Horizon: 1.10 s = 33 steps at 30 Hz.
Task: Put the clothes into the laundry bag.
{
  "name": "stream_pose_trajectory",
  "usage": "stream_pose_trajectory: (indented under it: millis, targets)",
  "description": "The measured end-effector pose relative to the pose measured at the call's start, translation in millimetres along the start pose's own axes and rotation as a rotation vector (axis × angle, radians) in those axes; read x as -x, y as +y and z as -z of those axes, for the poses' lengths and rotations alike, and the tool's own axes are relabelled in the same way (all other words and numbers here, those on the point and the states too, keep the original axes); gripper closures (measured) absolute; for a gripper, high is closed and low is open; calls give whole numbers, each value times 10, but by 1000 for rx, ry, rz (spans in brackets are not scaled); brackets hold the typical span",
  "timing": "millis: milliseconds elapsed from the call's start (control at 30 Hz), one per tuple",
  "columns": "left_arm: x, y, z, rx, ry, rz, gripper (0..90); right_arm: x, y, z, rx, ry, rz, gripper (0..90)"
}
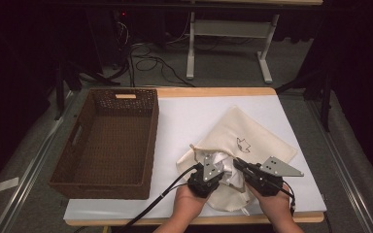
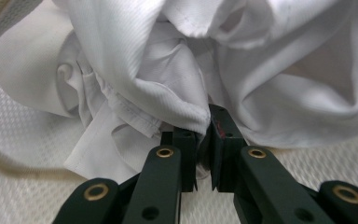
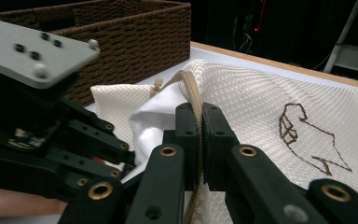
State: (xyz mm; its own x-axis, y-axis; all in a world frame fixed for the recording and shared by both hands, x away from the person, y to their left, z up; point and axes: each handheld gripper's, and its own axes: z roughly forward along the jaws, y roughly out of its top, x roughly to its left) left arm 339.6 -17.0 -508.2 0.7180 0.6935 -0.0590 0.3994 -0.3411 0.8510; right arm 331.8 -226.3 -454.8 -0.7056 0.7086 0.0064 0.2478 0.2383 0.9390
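Right now it looks like mid-extraction: the white garment point(image 2: 168, 70) sits bunched at the mouth of the cream drawstring bag point(image 1: 252, 133), on the near edge of the white table point(image 1: 194, 116). Left gripper point(image 2: 204, 135) is pinching a fold of the garment; right gripper point(image 3: 200, 135) is clamped on the bag's drawstring hem. Next, probably: left pulls the cloth clear while right holds the hem steady. The wicker basket point(image 1: 109, 141) lies to the left, well apart.

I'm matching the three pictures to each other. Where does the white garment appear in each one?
High view: white garment low centre, at the cream bag mouth.
Left gripper view: across the upper frame, pinched by the jaws.
Right gripper view: centre-left, under the bag's edge.
Shared landmark: the cream bag.
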Motion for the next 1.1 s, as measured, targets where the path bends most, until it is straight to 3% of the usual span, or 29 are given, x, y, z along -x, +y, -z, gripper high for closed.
stream_pose_trajectory:
  millis: [400, 700, 833, 867, 900, 967, 1100]
  targets:
    - [-12, 160, -334, -10, 52, -12, 814, 32, 16, 42, 16, 2, -7, 878]
    - [-12, 238, -489, 7, 82, -28, 787, 68, 6, 51, 20, -5, -24, 878]
    - [-10, 231, -479, 19, 79, -29, 639, 73, 2, 53, 17, -6, -33, 878]
    - [-8, 223, -460, 30, 77, -29, 639, 75, 1, 51, 18, -4, -31, 878]
    - [-7, 217, -440, 32, 75, -28, 547, 78, -1, 50, 18, -2, -32, 879]
    - [-3, 205, -402, 45, 74, -25, 476, 75, 0, 49, 17, -2, -30, 878]
    - [-17, 165, -252, 69, 58, 2, 396, 67, 0, 47, 15, -4, -31, 878]
